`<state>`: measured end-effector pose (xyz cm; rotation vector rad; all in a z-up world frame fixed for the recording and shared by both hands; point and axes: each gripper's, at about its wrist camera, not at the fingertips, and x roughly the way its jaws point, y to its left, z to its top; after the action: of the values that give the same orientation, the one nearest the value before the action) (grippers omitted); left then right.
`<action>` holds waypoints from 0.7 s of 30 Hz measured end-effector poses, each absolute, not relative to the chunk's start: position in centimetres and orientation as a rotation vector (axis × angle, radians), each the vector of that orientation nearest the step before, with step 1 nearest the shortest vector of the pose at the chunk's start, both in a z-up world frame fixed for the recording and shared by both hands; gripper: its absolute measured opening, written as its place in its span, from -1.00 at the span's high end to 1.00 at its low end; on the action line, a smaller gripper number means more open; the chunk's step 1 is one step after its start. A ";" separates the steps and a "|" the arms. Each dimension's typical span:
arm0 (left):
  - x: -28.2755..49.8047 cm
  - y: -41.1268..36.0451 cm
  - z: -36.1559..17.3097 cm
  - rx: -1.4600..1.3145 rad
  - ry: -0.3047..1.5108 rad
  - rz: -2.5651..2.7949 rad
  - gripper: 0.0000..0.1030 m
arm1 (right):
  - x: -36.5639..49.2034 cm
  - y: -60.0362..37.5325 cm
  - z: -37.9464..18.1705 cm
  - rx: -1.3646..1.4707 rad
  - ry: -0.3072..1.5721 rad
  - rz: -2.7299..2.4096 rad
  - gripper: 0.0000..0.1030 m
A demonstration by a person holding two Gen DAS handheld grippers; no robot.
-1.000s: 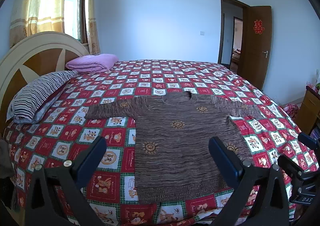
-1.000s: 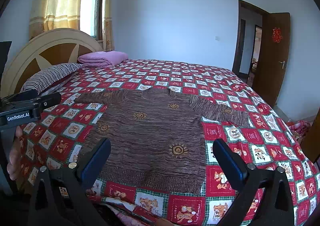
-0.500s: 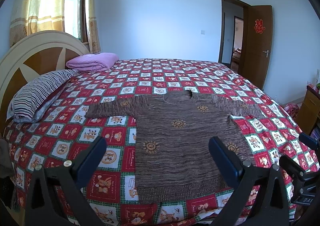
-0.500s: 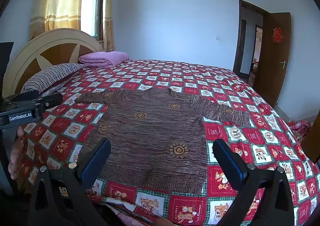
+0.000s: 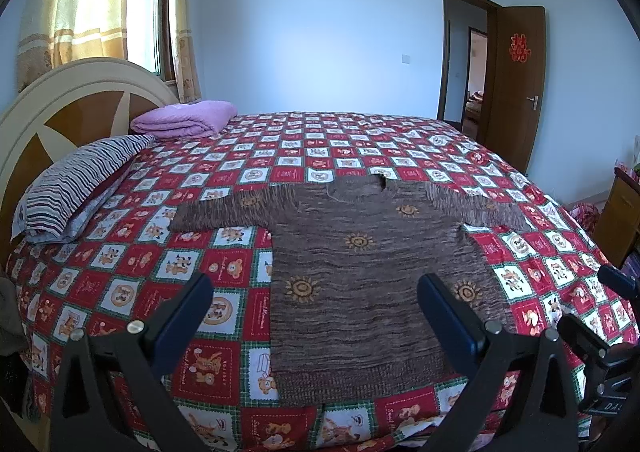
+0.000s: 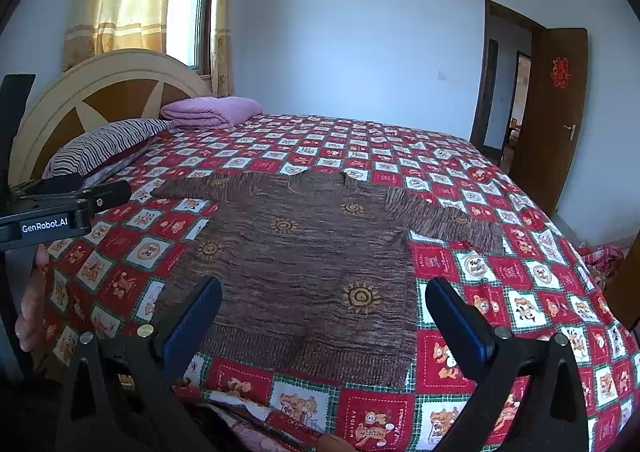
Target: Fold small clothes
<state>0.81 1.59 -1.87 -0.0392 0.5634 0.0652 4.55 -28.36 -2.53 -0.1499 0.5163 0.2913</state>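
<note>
No fold is made yet: the brown sweater (image 5: 368, 276) is spread flat on the bed (image 5: 320, 139), both claws, left claw (image 5: 316, 304) and right claw (image 6: 324, 312), held wide apart and empty.

We lose the bed's (image 5: 360, 155) near edge below the left gripper (image 5: 314, 310), a hand (image 6: 30, 304) half hidden behind it, the door's (image 6: 560, 119) red emblem perhaps a character.

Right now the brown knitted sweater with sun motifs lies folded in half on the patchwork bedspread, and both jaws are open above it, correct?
Not folded: the brown knitted sweater with sun motifs lies spread flat, both sleeves out, as the left wrist view shows. The rest holds.
</note>
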 end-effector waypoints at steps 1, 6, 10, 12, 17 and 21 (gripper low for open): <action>0.9 1.5 -1.9 -0.039 0.567 0.066 -1.00 | 4.6 -28.4 -2.6 -0.148 0.519 0.297 -0.98; 1.6 1.2 -2.3 -0.032 0.582 0.068 -1.00 | 4.7 -28.2 -3.1 -0.146 0.515 0.340 -0.98; 2.6 1.2 -3.1 -0.017 0.596 0.056 -1.00 | 5.8 -28.5 -3.9 -0.126 0.540 0.350 -0.98; 3.5 1.4 -3.8 -0.013 0.608 0.064 -1.00 | 7.0 -29.4 -4.8 -0.059 0.589 0.364 -0.98; 6.0 1.6 -5.7 0.016 0.652 0.076 -1.00 | 10.0 -30.9 -7.3 -0.040 0.667 0.299 -0.98; 9.0 1.4 -7.1 0.072 0.668 0.096 -1.00 | 12.6 -32.2 -8.3 -0.090 0.663 0.232 -0.98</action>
<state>9.05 1.44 -7.12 0.0719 0.6683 0.0958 12.64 -32.20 -8.29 -0.0899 0.6630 0.2319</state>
